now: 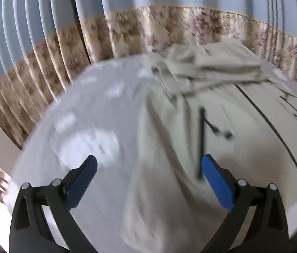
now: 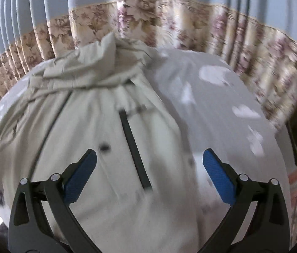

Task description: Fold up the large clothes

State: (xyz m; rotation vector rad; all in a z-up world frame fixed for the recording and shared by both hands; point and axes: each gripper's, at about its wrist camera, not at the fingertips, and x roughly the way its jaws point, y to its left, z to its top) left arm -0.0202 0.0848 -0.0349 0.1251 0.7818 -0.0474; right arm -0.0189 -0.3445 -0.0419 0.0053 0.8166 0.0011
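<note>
Left gripper: jaws spread wide, holding nothing, above the garment's edge. Right gripper: jaws equally wide, empty, over the garment's body. Pale beige garment: spread on grey bedsheet, black strip at 12 o'clock from the fingers, bunched folds beyond. Floral-banded curtain: farthest, 12 o'clock.

Soft daylight, no glare; both views motion-blurred, fisheye-bent, dark vignette at corners.

Garment pale beige, black trim; bedsheet grey, white shapes; curtain blue-grey, floral band.
</note>
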